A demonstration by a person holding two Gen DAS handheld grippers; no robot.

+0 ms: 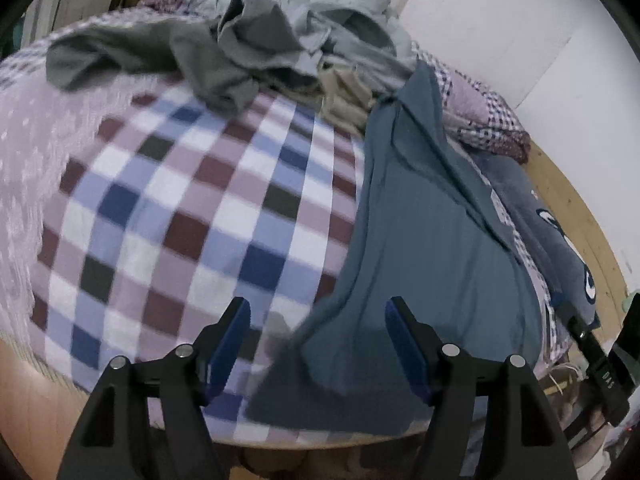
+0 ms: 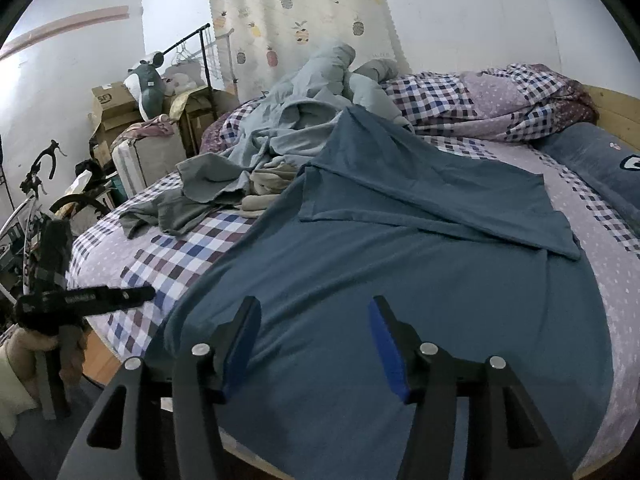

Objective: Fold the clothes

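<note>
A large slate-blue cotton garment (image 2: 400, 248) lies spread on the bed's checked purple-and-white sheet (image 1: 180, 200), one side folded across itself. Beyond it sits a heap of grey-green and pale blue crumpled clothes (image 1: 280, 40). The left tool (image 1: 318, 344) and right tool (image 2: 314, 344) both hang above the garment's near hem, jaws apart, gripping nothing

Pineapple curtain (image 2: 304, 12), cardboard boxes (image 2: 114, 108), bicycle (image 2: 36, 184)

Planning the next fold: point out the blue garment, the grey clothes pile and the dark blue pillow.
blue garment (image 2: 380, 264): right wrist view, flat middle.
grey clothes pile (image 1: 256, 40): left wrist view, crumpled top.
dark blue pillow (image 2: 600, 160): right wrist view, upper face.
</note>
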